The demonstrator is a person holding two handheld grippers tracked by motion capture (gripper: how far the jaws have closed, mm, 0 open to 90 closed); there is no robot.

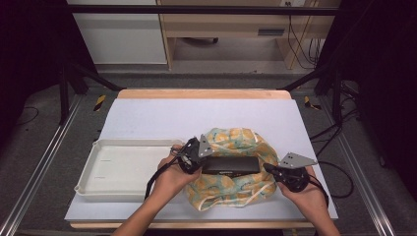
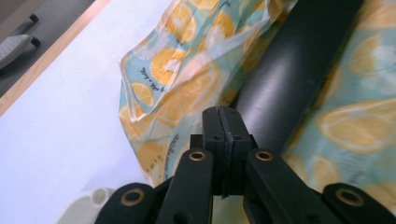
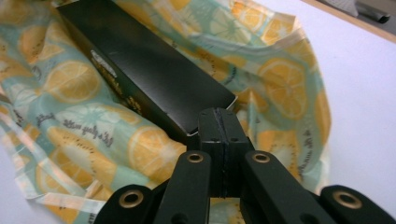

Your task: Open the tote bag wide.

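Long black cardboard box (image 1: 230,165) lies on crumpled lemon-print cloth bag (image 1: 236,189), near front edge of white-covered bench (image 1: 162,118). Left tongs (image 1: 195,158) clenched at box's left end, gripping nothing visible. Right tongs (image 1: 271,170) clenched at right end. White plastic tray (image 1: 123,169) just left.

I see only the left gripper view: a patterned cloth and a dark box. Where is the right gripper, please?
Observer: The right gripper is at the right end of the box, over the right edge of the cloth.
Operator: Are its jaws open?
Observer: No, they are shut and point at the box's near corner.
Operator: What is the pale thing at my lower left?
Observer: A white tray, left of the cloth, with nothing in it.
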